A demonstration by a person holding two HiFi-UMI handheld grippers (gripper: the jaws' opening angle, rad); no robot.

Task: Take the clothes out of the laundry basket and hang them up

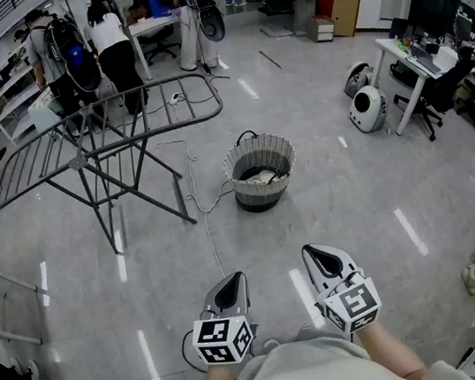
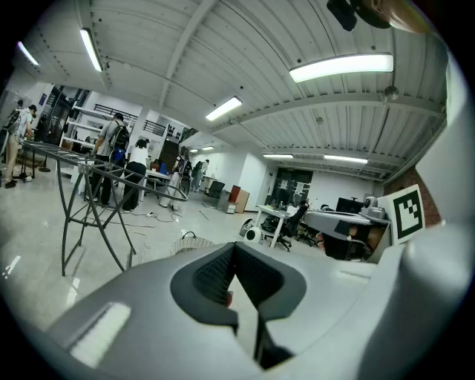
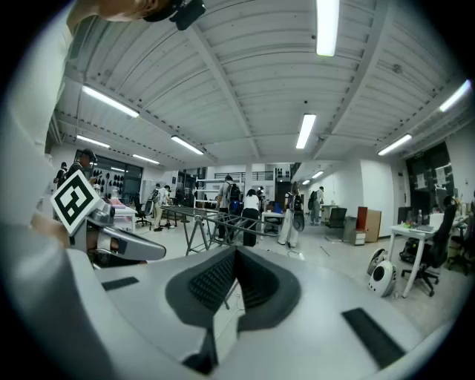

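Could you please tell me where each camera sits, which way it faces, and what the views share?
Head view: on the person's head, facing steeply down at the laundry basket and drying rack; shows the left hand-held gripper and right hand-held gripper.
Left gripper view: on the left hand-held gripper, facing along its shut jaws toward the basket; other's cube at right.
Right gripper view: on the right hand-held gripper, facing along its shut jaws toward the rack; other's cube at left.
Shared: all three show the drying rack.

A white bench stands at right, two round white machines beside it; people stand far behind.
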